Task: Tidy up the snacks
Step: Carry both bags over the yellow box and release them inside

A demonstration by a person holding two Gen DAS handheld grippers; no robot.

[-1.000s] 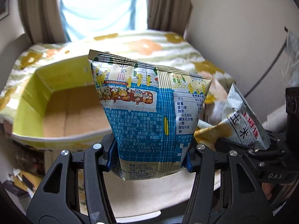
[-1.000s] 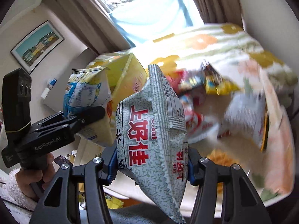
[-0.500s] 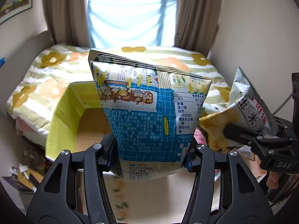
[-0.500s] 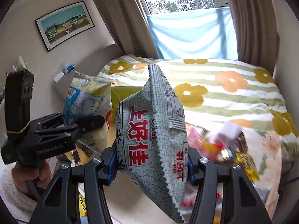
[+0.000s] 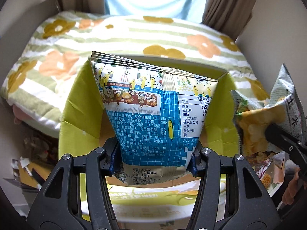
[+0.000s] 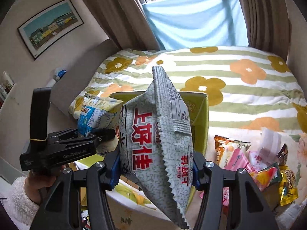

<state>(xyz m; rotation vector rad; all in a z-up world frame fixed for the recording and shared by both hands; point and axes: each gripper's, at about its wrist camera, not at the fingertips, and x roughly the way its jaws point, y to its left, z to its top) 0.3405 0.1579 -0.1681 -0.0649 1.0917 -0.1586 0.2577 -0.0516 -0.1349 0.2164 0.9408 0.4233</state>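
Left gripper (image 5: 153, 159) jaws clamped on the lower part of a blue snack bag (image 5: 153, 115), bag upright, held over the open yellow-green box (image 5: 76, 103). Right gripper (image 6: 154, 166) jaws closed on a grey snack bag (image 6: 153, 140) with red characters, tilted, just right of the box. Box sits on a bed with a striped flower blanket (image 6: 239, 95); its contents are hidden by the bags. Loose snack packets (image 6: 255, 164) piled on the bed right of the box. Window curtains (image 6: 264, 13) behind, framed picture (image 6: 49, 26) on the left wall.
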